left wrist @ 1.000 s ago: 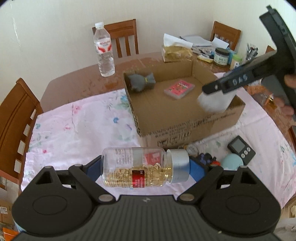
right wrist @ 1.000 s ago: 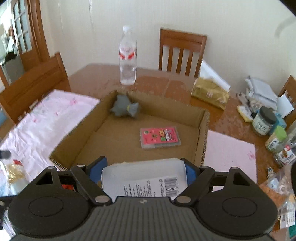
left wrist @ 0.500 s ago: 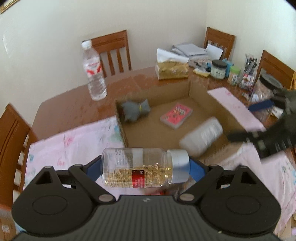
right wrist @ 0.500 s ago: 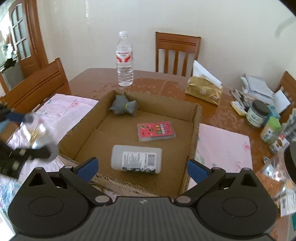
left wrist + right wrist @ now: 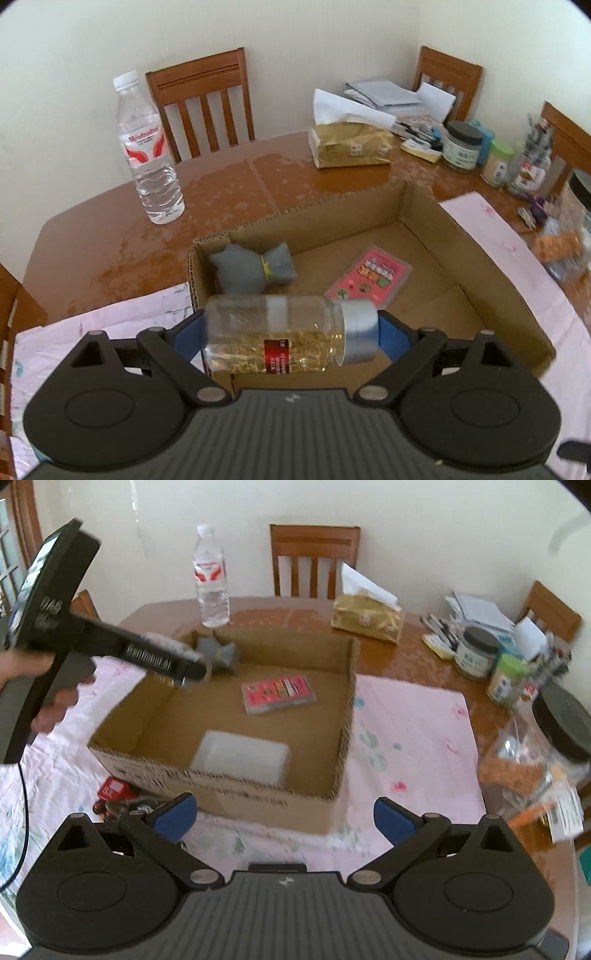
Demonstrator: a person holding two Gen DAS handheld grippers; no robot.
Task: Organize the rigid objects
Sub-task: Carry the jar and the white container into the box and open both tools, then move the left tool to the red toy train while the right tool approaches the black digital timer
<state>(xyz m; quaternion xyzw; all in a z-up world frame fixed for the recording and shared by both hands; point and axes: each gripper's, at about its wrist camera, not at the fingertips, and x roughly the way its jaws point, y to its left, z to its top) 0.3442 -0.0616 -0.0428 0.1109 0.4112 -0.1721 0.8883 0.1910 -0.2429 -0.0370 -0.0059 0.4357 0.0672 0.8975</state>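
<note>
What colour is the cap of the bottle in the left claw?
The cap is silver-grey; the left wrist view shows it best.

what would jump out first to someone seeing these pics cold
First, the clear capsule bottle with a silver cap, clamped sideways in the left gripper above the cardboard box. Inside the box lie a white bottle near the front wall, a pink card case mid-floor, and a grey plush toy in the far corner. The right gripper hangs open and empty before the box.
</note>
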